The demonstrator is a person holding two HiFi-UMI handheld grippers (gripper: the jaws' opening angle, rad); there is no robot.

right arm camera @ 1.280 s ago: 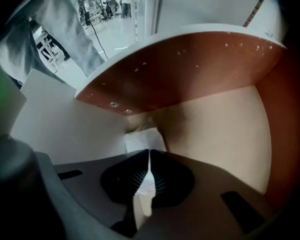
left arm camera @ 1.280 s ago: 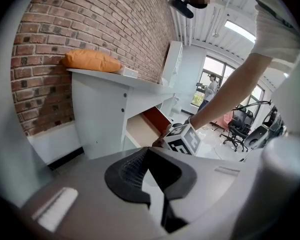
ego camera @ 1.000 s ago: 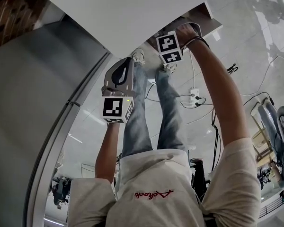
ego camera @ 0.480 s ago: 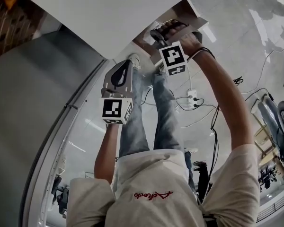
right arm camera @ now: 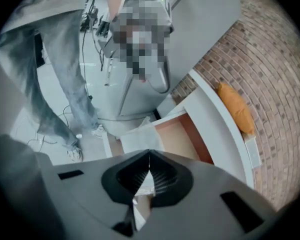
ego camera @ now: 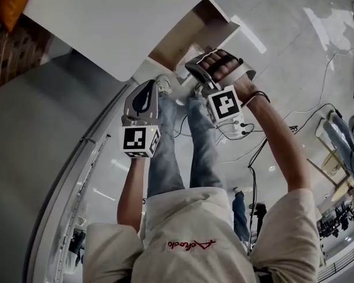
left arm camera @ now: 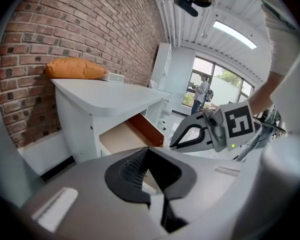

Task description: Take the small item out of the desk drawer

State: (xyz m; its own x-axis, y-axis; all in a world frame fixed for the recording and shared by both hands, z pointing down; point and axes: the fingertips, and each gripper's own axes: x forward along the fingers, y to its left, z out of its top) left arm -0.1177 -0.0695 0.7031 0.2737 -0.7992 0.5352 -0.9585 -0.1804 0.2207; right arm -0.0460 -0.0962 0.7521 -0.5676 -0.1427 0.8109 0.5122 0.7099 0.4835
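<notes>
Against a red brick wall (left arm camera: 65, 34), a white desk (ego camera: 106, 16) with an orange cushion (left arm camera: 75, 69) on top and its wood-lined drawer (ego camera: 177, 40) pulled open. Underfoot, glossy pale floor (ego camera: 295, 52); beyond, large windows (left arm camera: 225, 79). At the right gripper (right arm camera: 149, 153), jaws pinched on a small pale crumpled item (right arm camera: 146, 183), near the drawer's front edge; kind not identifiable. At the left gripper (left arm camera: 148, 149), jaws pressed together, nothing between, held beside the desk.

Cream short-sleeved T-shirt (ego camera: 194, 229) with red script (ego camera: 192, 243), blue jeans (ego camera: 165, 158), pale shoes (ego camera: 165, 87), dark wristband (ego camera: 258, 96), grey left hand-held gripper (ego camera: 153, 82) and right hand-held gripper (ego camera: 190, 68) with black-and-white marker cubes (ego camera: 137, 140)
</notes>
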